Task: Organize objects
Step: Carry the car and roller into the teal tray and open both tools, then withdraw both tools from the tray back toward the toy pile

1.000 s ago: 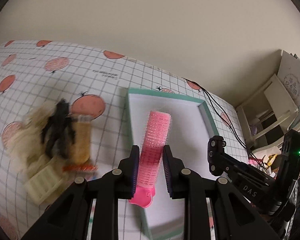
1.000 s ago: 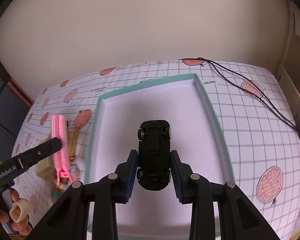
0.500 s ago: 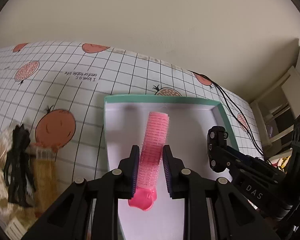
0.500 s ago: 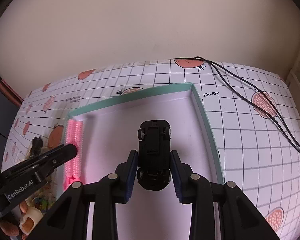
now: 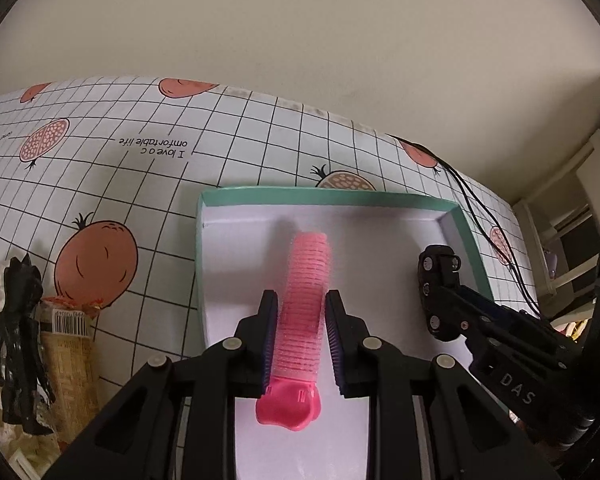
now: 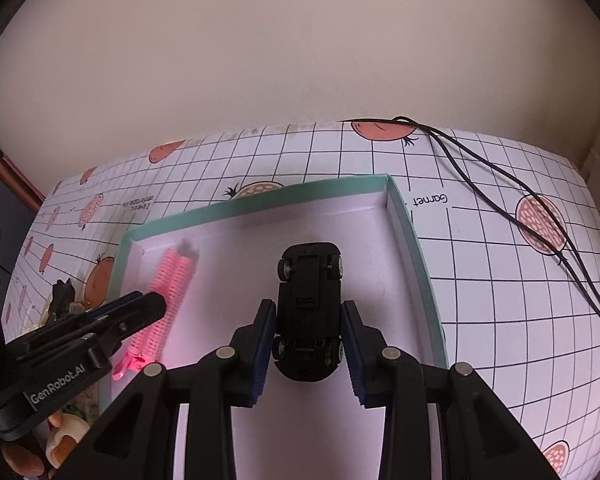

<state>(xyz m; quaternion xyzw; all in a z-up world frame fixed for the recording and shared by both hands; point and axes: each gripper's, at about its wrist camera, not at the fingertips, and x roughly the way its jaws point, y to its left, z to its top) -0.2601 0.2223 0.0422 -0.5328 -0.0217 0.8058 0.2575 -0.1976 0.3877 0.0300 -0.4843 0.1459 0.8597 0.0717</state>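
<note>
Over the pomegranate-print counter (image 5: pixel 228 148), my left tongs (image 5: pixel 302 334) pinched a pink hair roller (image 5: pixel 305 308) and my right tongs (image 6: pixel 309 344) a black toy car (image 6: pixel 309 308) above the teal-rimmed box (image 6: pixel 414 248), neither released, clutter (image 5: pixel 40 344) left outside.

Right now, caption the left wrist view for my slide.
Left gripper holds a pink hair roller over the teal-rimmed box.

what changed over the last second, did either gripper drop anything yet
No drop yet. The left gripper carried the pink hair roller rightward, from beside the tray's left wall to over its white floor; the clutter pile slid to the frame's left edge. The right gripper moved the black toy car further into the teal tray. Both grips stayed closed, the tray unmoved.
</note>
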